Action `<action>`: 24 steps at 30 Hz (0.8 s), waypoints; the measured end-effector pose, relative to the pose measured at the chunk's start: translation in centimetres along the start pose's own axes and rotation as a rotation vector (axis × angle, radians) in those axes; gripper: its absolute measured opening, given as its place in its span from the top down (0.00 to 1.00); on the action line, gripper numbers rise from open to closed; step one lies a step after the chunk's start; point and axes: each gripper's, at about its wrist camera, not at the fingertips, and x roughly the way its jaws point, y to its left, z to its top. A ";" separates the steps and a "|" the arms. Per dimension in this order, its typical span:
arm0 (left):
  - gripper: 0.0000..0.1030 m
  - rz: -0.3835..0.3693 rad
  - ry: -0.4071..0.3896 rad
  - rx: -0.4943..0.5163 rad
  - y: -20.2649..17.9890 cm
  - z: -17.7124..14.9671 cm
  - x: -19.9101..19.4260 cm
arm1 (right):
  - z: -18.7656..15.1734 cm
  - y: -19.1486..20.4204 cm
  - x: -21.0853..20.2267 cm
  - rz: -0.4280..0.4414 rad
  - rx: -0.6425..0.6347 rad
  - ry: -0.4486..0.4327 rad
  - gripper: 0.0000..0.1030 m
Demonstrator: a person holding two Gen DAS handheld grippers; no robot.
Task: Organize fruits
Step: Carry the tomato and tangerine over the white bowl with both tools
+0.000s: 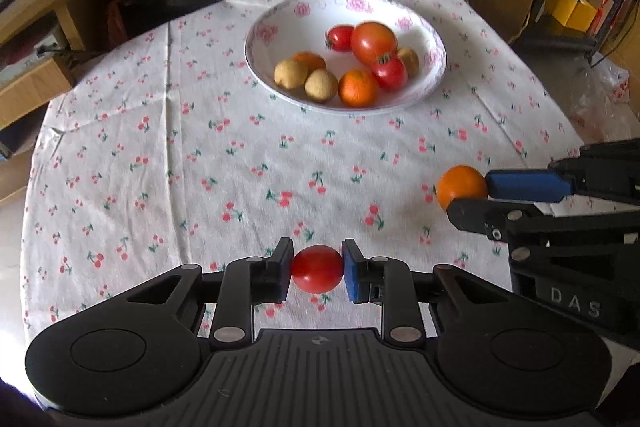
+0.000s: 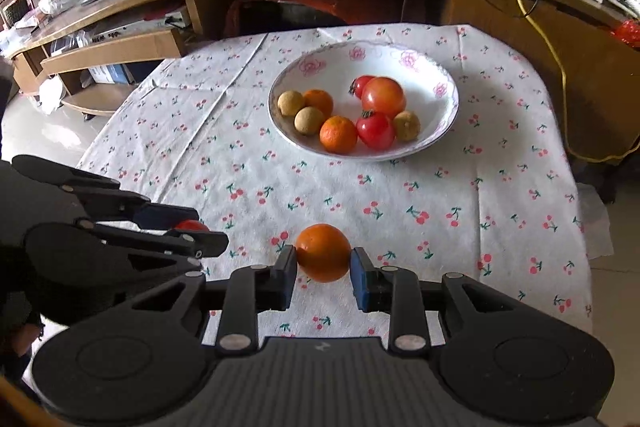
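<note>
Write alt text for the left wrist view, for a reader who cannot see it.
The left hand-held gripper grips a small red tomato above a cherry-print tablecloth. To its right, the right hand-held gripper holds an orange. Beyond sits a floral bowl of tomatoes, oranges and small brown fruits.

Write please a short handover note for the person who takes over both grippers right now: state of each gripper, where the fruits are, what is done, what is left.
Left gripper: shut on a small red tomato, near the front of the table.
Right gripper: its fingers sit on either side of a small orange; it looks gripped.
Floral bowl at the far side of the cherry-print tablecloth: already holds three tomatoes, two oranges and three brownish round fruits.
Done: eight pieces are in the bowl.
Left: probably carry the held tomato and orange over to the bowl and release them. No other loose fruit shows on the cloth.
</note>
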 end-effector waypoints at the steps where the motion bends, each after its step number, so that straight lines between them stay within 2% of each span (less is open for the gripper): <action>1: 0.67 -0.001 -0.006 -0.003 0.1 0.3 -0.1 | 0.1 -0.1 -0.1 0.001 0.002 -0.004 0.71; 14: 0.67 -0.021 -0.070 -0.023 -0.7 4.2 -0.6 | 2.6 -1.1 -0.2 -0.009 0.037 -0.048 0.71; 24: 0.69 -0.007 -0.105 -0.026 -0.8 7.4 -0.2 | 5.5 -2.4 0.2 -0.030 0.067 -0.083 0.71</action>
